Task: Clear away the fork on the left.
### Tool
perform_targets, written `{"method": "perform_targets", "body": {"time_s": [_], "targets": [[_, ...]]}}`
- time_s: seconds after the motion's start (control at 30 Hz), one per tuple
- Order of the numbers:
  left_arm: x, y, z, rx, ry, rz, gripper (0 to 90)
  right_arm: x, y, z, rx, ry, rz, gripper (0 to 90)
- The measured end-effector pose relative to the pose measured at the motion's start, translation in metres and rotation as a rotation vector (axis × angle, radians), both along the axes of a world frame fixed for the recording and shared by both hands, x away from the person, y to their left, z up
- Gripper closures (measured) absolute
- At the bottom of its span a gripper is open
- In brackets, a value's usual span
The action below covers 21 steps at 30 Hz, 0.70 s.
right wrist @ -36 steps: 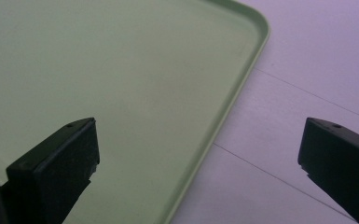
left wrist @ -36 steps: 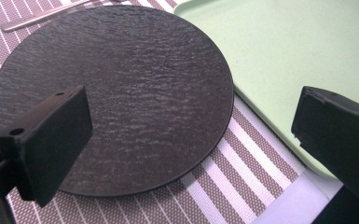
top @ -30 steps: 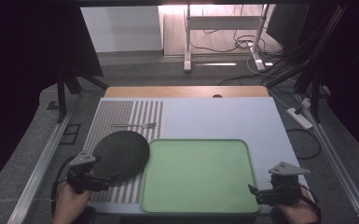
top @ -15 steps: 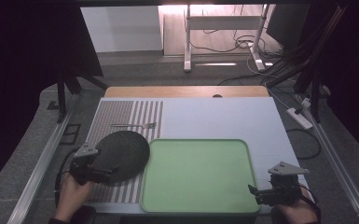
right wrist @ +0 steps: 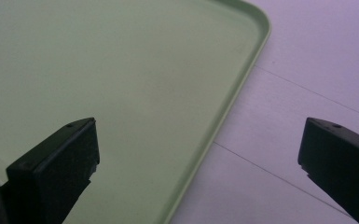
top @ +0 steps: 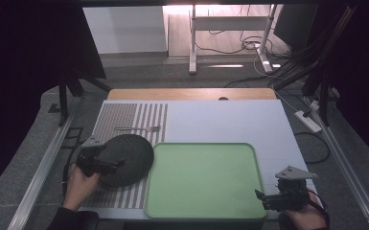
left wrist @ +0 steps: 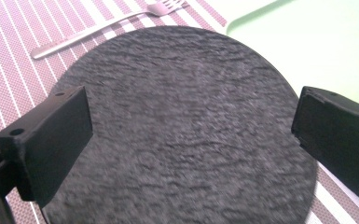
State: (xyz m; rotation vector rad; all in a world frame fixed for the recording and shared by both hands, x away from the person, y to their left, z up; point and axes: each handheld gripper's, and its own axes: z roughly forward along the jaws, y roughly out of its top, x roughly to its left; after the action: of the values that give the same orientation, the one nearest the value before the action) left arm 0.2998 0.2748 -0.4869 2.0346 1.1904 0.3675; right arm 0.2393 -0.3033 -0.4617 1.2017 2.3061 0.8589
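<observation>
**Left gripper hanging wide over the dark plate**

One round dark plate (top: 127,159), one green tray (top: 203,211), one fork (top: 138,128) and one striped placemat (top: 120,117) are lying on the table (top: 230,120). The plate is sitting on the placemat at the near left, its right edge just beside the tray's left rim, and the fork is lying apart from it on the far side.

The person's left hand (top: 79,184) is reaching in from the bottom left, holding the left gripper (top: 115,164) over the plate's near left part. In the left gripper view its two black jaws are standing wide apart with the rough plate surface (left wrist: 186,126) between them, gripping nothing. The right hand (top: 306,218) is resting at the near right corner of the table, with the right gripper (top: 260,199) pointing left at the tray's near right corner. In the right gripper view its jaws are also spread wide, straddling the tray rim (right wrist: 228,109) and closing on nothing.

The tray's whole inside is lying bare. White table surface is lying open beyond the tray and to its right.
</observation>
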Motion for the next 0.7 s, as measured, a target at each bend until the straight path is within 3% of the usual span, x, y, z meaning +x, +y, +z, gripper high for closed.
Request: {"method": "perform_targets", "body": {"time_s": [0.3, 0.43, 0.7], "targets": [[0.02, 0.0, -0.001, -0.011, 0.022, 0.005, 0.0, 0.0, 0.0, 0.0, -0.002, 0.001, 0.001, 0.0], [0.032, 0.002, 0.0, -0.039, 0.042, 0.025, 0.0, 0.0, 0.0, 0.0, -0.004, 0.003, 0.001, 0.0], [0.053, 0.006, -0.001, -0.034, 0.052, 0.04, 0.0, 0.001, 0.0, 0.0, -0.004, 0.003, -0.005, 0.0]]}}
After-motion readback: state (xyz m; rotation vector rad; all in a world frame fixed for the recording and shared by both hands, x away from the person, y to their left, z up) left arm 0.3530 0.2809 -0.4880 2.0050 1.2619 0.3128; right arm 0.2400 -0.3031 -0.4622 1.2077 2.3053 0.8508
